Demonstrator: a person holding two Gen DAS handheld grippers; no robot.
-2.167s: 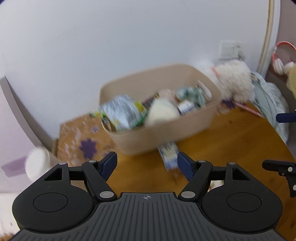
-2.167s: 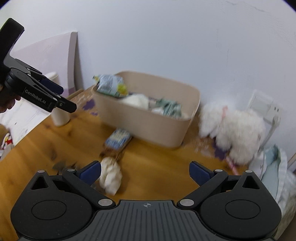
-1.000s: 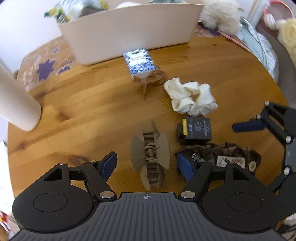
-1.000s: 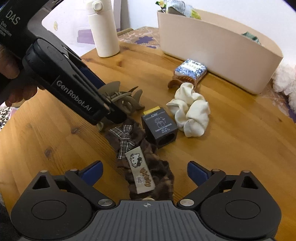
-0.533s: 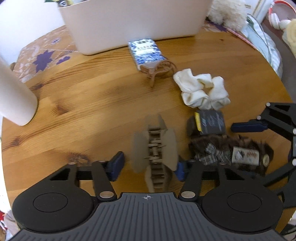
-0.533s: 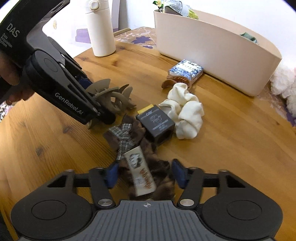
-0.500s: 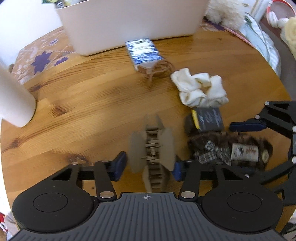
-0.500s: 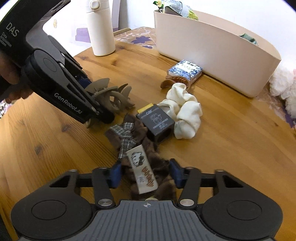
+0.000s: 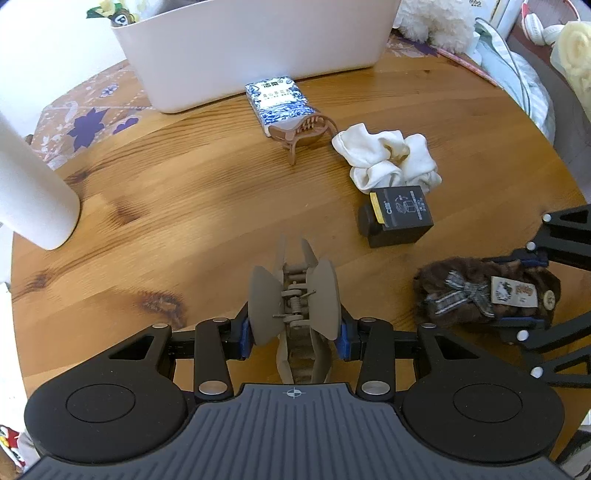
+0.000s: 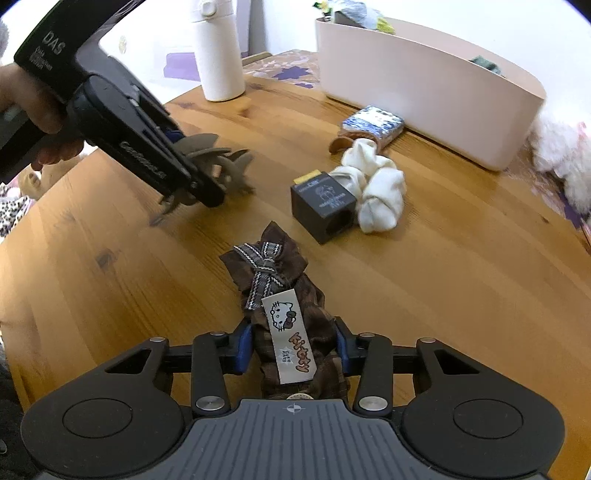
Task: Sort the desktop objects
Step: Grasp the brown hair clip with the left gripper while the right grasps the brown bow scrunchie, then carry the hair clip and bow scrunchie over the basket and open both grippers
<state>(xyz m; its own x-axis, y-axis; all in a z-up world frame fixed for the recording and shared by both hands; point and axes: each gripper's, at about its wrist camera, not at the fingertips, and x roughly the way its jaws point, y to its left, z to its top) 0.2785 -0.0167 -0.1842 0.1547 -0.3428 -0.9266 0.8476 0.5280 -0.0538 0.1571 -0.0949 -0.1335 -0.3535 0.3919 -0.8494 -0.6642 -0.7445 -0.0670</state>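
My left gripper [image 9: 293,338] is shut on a taupe hair claw clip [image 9: 293,295], held just above the round wooden table [image 9: 184,177]; the clip also shows in the right wrist view [image 10: 218,162]. My right gripper [image 10: 293,349] is shut on a brown plaid hair bow [image 10: 284,295] with a white cartoon tag, also in the left wrist view [image 9: 487,291]. On the table lie a black cube [image 9: 400,214], a white scrunchie [image 9: 388,157], a light brown claw clip [image 9: 303,131] and a blue patterned box [image 9: 280,99].
A beige bin [image 9: 258,48] with several packets stands at the table's far side. A white bottle [image 9: 26,177] stands at the left. A white plush toy [image 9: 432,18] and a patterned mat [image 9: 88,122] lie at the back. The table edge curves close on the right.
Both grippers came down from the bin to the table and closed: the left on the taupe claw clip, the right on the brown bow. Both items now sit between shut jaws.
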